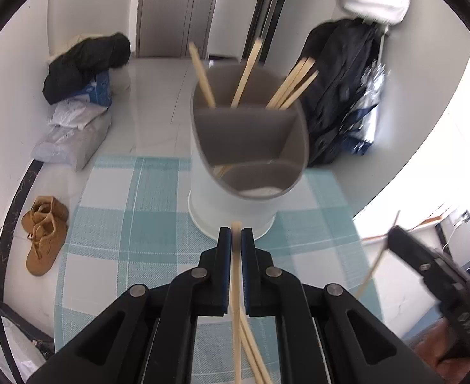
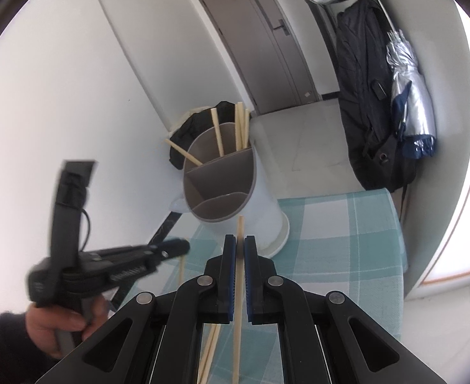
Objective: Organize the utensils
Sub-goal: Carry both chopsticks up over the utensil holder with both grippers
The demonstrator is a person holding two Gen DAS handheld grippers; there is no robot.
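Nearest the lens, the left gripper has its blue pads pressed onto a single chopstick, whose blunt end pokes just past the fingertips; more loose chopsticks lie on the checked tablecloth beneath the jaws. The right gripper likewise pinches one chopstick, tip forward and aimed toward the holder. Just beyond both stands the utensil holder, a white tub with a grey, partitioned insert; its far compartment already contains several chopsticks leaning against the rim, while the near sections look empty. To complete the insertion cleanly, each stick should probably be tilted more upright, carried over the near partitions, and lowered tip-first into the far compartment before the pads release; feeding one hand at a time would avoid the two sticks crossing. Beyond the table lie boots and bags on the floor.
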